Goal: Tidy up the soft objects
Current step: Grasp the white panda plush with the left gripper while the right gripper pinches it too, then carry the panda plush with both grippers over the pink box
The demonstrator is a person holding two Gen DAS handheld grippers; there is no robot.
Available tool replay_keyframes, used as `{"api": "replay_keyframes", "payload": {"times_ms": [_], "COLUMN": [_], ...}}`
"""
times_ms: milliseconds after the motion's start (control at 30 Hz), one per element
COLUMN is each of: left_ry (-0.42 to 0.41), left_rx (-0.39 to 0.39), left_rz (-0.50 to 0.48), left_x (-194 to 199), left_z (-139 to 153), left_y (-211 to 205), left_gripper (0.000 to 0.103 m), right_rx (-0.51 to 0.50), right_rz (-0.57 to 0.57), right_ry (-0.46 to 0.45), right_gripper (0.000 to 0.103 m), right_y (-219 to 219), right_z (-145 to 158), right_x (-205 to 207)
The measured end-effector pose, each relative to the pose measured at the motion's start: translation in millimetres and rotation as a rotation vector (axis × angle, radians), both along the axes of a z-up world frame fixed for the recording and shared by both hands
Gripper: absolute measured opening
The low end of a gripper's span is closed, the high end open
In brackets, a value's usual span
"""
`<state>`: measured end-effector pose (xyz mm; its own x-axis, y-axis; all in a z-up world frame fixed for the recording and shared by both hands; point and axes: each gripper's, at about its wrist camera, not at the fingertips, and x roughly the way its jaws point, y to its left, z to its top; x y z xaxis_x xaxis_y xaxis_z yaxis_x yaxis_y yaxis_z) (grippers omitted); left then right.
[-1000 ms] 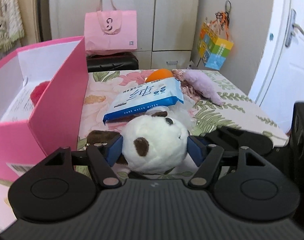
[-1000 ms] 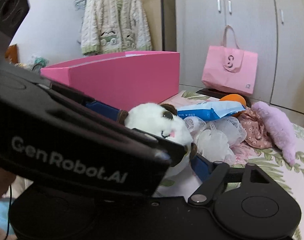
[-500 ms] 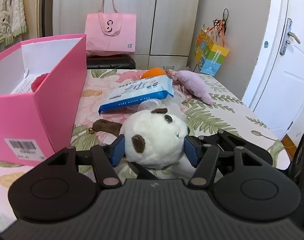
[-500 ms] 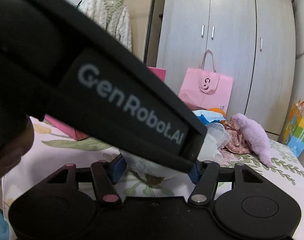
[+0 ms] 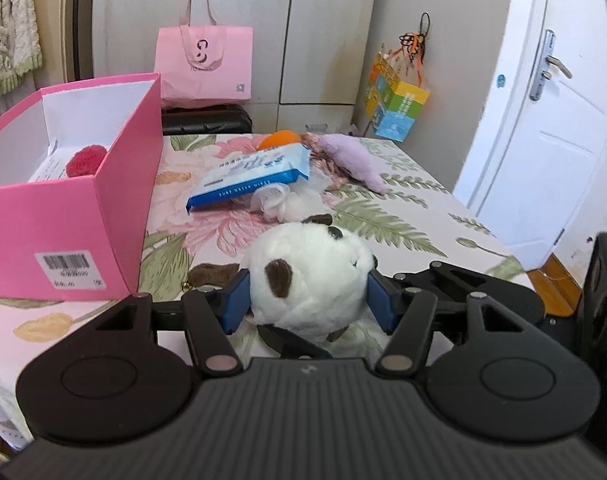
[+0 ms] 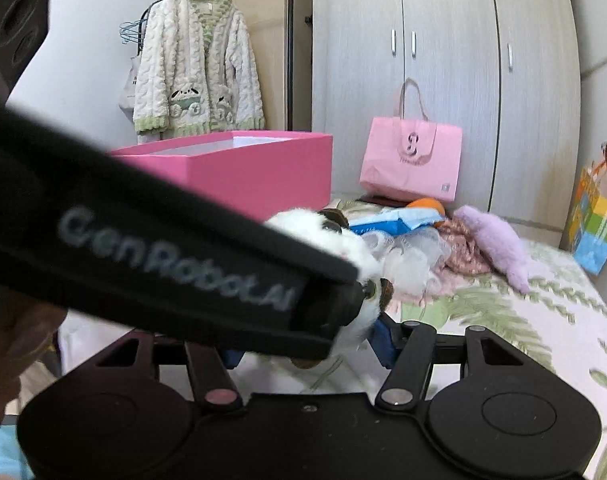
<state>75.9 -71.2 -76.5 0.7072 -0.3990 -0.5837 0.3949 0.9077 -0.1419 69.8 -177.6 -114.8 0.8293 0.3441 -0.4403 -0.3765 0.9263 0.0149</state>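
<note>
- A left gripper (image 5: 308, 295) fills the bottom of the view, its two blue pads pressed against either side of a white plush dog (image 5: 309, 276) with brown patches.
- Left of the gripper stands an open pink box (image 5: 69, 232) with a red fuzzy item (image 5: 85, 162) inside.
- Ahead of the gripper, on a floral tablecloth (image 5: 403, 216), lie a blue wet-wipes pack (image 5: 249, 178), a white mesh pouf (image 5: 281, 200), an orange ball (image 5: 279, 139) and a lilac plush (image 5: 353, 160).
- Beyond the table, a pink tote bag (image 5: 205, 64) rests against cupboards.
</note>
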Motion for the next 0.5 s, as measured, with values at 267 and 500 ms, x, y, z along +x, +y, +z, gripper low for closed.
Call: {"api": "replay_keyframes", "payload": {"times_ms": [267, 500], "left_ry": [0.077, 0.11], "left_rx": [0.021, 0.027], "left_rz": [-0.046, -0.07], "left_x": [-16.4, -30.1], "left_z": [14.9, 34.5], "left_y": [15.0, 36.3], "left_gripper": [0.06, 0.058], "right_rx": [-0.02, -0.008], "right_rz": [0.065, 0.153], "right_ry": [0.108, 0.171], "right_gripper": [0.065, 0.065], "right_y": [3.1, 6.2], "right_z": [20.8, 42.6], "right_x": [-9.8, -9.7]}}
